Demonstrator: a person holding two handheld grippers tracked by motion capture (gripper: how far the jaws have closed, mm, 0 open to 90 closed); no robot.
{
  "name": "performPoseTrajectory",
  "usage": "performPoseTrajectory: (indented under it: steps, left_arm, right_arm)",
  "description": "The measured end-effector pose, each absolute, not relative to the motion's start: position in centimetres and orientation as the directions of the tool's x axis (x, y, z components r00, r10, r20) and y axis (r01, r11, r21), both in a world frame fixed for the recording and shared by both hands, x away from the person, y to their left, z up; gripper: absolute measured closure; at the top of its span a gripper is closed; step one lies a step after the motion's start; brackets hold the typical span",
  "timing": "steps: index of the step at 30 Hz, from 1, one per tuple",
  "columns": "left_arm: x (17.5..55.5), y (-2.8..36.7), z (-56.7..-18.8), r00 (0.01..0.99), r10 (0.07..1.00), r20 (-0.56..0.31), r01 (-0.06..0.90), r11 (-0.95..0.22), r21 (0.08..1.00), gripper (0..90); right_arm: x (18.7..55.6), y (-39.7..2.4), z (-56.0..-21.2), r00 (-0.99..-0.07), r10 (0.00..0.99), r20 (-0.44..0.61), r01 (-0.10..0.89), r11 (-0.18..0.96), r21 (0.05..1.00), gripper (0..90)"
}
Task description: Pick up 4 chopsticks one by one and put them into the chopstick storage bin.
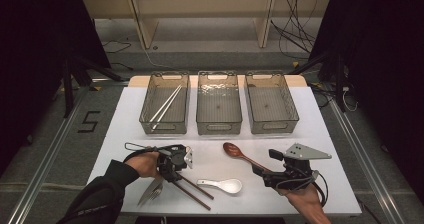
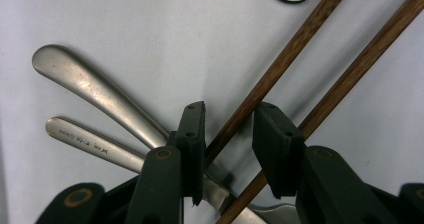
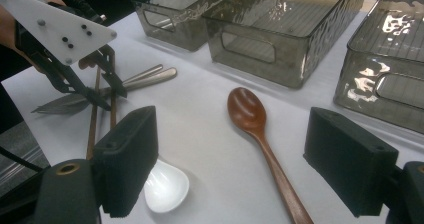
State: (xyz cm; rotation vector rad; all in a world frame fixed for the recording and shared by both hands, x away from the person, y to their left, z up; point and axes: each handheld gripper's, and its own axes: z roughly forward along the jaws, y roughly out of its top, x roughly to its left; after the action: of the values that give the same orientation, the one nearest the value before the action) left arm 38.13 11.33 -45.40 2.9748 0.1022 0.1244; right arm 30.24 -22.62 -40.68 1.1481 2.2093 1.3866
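Note:
Two brown chopsticks lie crossed over a metal fork and knife near the table's front left. My left gripper points down at them and stands open. One chopstick runs between its jaws close to the left pad, and the other passes under the right jaw. My right gripper stands wide open at the front right. The handle of a brown wooden spoon lies between its jaws, untouched.
A white ceramic spoon lies between the two grippers. Three clear bins stand in a row at the back: the left bin holds white chopsticks; the middle bin and right bin look empty.

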Motion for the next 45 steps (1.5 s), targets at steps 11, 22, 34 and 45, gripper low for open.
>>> performPoseTrajectory:
  steps: [11,22,34,45]
  left_arm:
    - [37.99,11.49,-45.37,0.996,0.039,0.076,0.026,-0.986,0.164,70.0]
    - [38.02,11.68,-45.27,0.997,-0.005,0.075,-0.017,-0.988,0.153,73.5]
    - [37.84,11.81,-45.18,0.996,-0.042,0.081,-0.055,-0.985,0.165,77.1]
    - [37.82,11.89,-45.17,0.994,-0.070,0.084,-0.084,-0.981,0.174,79.4]
  right_arm:
    - [30.25,-22.62,-40.69,-0.640,0.751,0.162,0.473,0.220,0.853,22.3]
    - [30.26,-22.58,-40.70,-0.638,0.753,0.162,0.476,0.220,0.852,22.4]
    - [30.27,-22.59,-40.69,-0.638,0.753,0.160,0.475,0.222,0.851,22.6]
    - [30.29,-22.57,-40.71,-0.638,0.753,0.160,0.476,0.222,0.851,22.6]
